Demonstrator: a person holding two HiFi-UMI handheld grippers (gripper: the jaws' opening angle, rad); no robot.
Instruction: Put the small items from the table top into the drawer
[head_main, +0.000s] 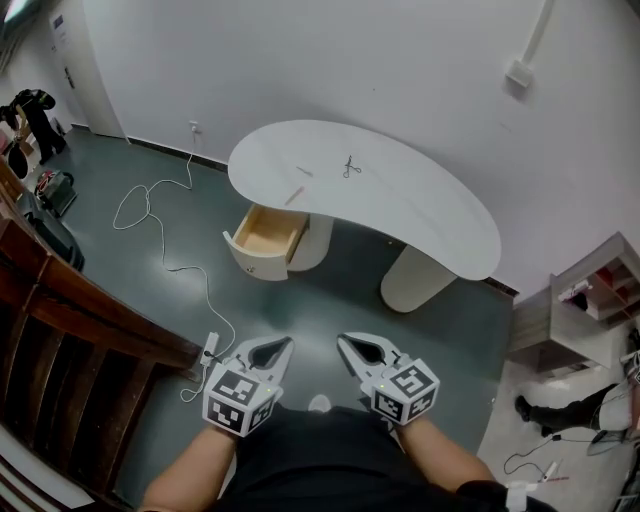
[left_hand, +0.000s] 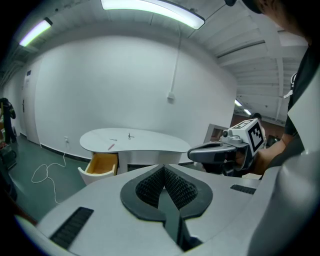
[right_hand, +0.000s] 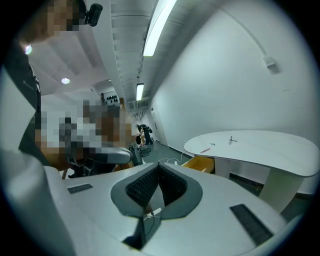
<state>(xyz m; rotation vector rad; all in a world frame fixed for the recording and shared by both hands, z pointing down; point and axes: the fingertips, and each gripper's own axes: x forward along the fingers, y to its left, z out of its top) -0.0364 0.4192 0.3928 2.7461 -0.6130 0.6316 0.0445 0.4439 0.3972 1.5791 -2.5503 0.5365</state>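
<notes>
A white kidney-shaped table stands well ahead of me. On its top lie small black scissors, a pink pen and a tiny thin item. Under the table's left end a wooden drawer is pulled open and looks empty. My left gripper and right gripper are held low near my body, far from the table, both shut on nothing. The left gripper view shows the scissors, pen, drawer and the right gripper. In the right gripper view are the scissors, pen and drawer.
A white cable snakes over the grey floor to a power strip left of my left gripper. Dark wooden furniture runs along the left. A shelf unit stands at the right. The table rests on a rounded pedestal.
</notes>
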